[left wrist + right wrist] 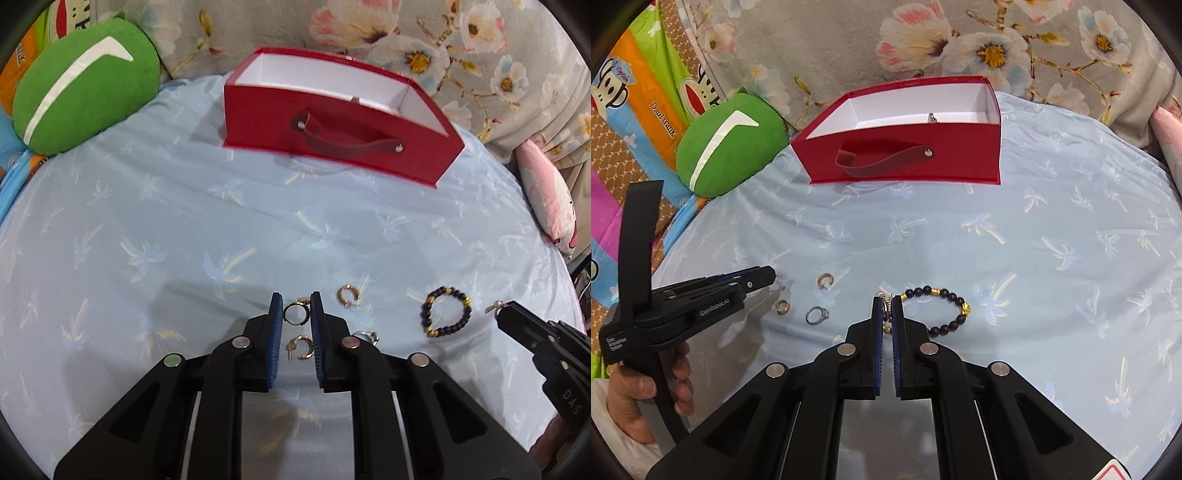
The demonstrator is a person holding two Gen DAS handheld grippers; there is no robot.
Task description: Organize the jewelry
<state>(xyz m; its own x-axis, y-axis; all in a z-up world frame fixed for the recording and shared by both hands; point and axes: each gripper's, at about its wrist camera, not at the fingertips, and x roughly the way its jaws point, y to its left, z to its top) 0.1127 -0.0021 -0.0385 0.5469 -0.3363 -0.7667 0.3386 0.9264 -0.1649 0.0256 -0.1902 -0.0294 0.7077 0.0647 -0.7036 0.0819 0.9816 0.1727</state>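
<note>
Gold ring (295, 314) between parted left gripper (296, 308) pads; right gripper (887, 308) (ribbed blue pads) clamping small gold trinket (887, 306).

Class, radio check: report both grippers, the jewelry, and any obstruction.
Left gripper open around a gold ring. Right gripper shut on small gold piece, beside beaded bracelet. Path to red box unobstructed.

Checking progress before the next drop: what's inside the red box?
One small metallic piece lies on the white floor of the red box; the front wall hides the floor just behind it.
</note>
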